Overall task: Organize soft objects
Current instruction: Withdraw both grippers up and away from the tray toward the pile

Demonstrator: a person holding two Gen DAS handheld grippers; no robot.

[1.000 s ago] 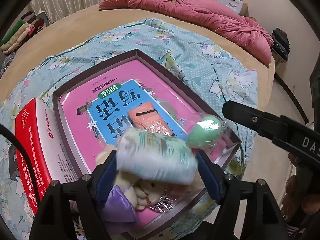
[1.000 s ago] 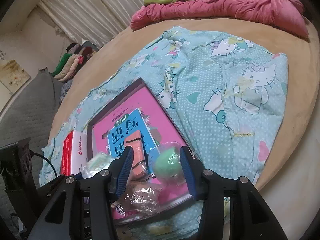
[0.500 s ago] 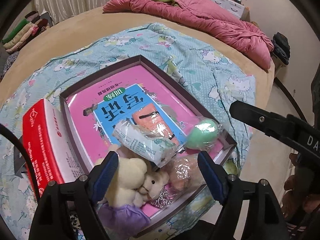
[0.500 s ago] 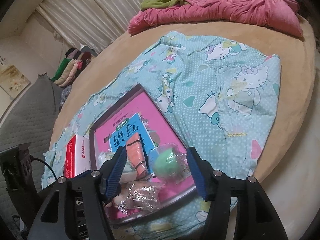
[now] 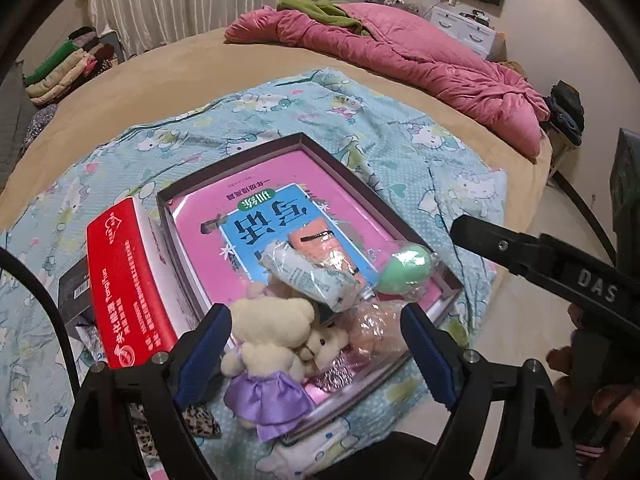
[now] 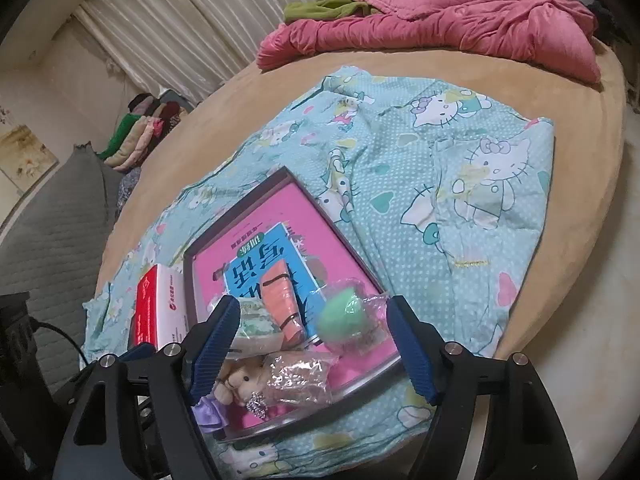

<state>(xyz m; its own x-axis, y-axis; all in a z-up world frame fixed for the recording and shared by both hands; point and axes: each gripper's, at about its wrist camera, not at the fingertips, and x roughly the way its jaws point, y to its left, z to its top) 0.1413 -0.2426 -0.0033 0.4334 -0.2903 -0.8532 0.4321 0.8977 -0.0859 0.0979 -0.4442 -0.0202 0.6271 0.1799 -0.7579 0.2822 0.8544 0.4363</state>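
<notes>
A dark-rimmed box with a pink book inside lies on the Hello Kitty sheet. In its near end lie a wrapped pale tissue pack, an orange pouch, a bagged green ball, a clear crinkly bag and a cream bear in a purple dress. My left gripper is open and empty, above the bear. My right gripper is open and empty, above the box's near end; its arm shows in the left wrist view.
A red and white carton stands against the box's left side. A small dark box lies left of it. A pink quilt is heaped at the far edge of the round bed. Folded clothes are stacked beyond.
My left gripper opened and let the tissue pack drop into the box, then drew back. My right gripper opened wider and pulled back from the green ball.
</notes>
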